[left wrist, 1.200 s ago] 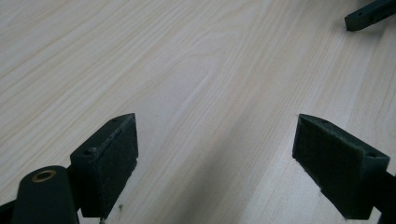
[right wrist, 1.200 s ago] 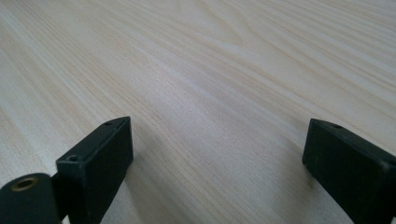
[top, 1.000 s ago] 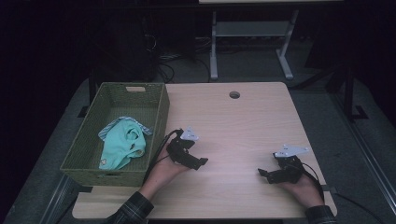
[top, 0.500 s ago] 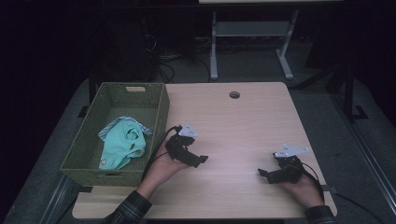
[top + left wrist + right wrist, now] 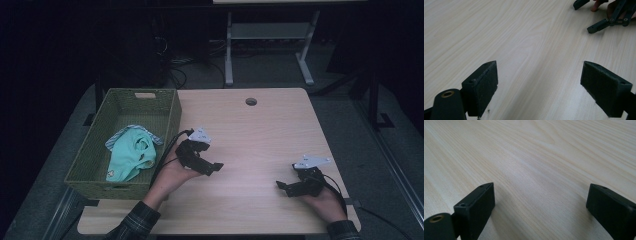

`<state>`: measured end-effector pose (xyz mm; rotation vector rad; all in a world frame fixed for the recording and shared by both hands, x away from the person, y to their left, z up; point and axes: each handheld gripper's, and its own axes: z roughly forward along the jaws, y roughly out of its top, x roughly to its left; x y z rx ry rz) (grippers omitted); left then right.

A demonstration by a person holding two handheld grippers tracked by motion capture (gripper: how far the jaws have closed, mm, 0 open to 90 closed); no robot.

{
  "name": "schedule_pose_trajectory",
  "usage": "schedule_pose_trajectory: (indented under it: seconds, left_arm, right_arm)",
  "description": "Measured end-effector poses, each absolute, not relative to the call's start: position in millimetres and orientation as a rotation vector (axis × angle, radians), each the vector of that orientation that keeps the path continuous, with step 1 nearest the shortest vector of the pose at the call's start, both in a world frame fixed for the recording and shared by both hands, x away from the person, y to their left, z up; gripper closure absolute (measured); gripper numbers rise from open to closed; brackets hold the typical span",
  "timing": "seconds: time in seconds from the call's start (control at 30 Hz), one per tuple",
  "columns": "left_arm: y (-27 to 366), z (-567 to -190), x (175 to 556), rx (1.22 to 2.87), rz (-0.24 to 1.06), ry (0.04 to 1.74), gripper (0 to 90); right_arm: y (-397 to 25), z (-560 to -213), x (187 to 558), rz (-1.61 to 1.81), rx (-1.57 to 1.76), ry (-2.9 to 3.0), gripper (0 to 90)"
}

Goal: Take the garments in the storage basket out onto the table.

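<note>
Garment (image 5: 131, 154) of mint-green cloth lies crumpled in the woven green basket (image 5: 172, 116), toward its near half, with a striped blue-and-white edge along its top and a small pale patch at its lower corner. Basket stands at the left edge of the wooden table (image 5: 260, 130). Left gripper (image 5: 212, 167) rests over bare tabletop just right of the basket, jaws spread wide, holding nothing. Right gripper (image 5: 283, 187) sits near the table's front right, well apart from the garment, jaws likewise spread and empty.
</note>
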<state>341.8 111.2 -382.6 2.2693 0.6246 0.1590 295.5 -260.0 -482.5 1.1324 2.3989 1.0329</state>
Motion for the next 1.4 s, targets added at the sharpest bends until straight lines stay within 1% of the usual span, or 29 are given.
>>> schedule_pose_trajectory:
  seconds: [0.33, 0.5, 0.8, 1.4]
  left_arm:
    - [118.1, -379.3, 345.8, 2.248, 0.129, 0.638, 13.9]
    - [122.3, -373.2, 346.3, 2.253, 0.152, 0.625, 13.9]
    - [138.5, -362.8, 347.4, 2.205, 0.162, 0.655, 14.0]
    - [169.8, -349.4, 348.7, 2.204, 0.214, 0.686, 14.4]
  right_arm:
    - [-260.0, -482.5, 295.5, 1.033, 1.129, 2.401, 8.0]
    - [-260.2, -482.5, 295.6, 1.036, 1.131, 2.401, 8.1]
    - [-260.0, -482.5, 295.5, 1.034, 1.128, 2.401, 8.0]
    - [-260.2, -482.6, 295.8, 1.036, 1.122, 2.401, 8.0]
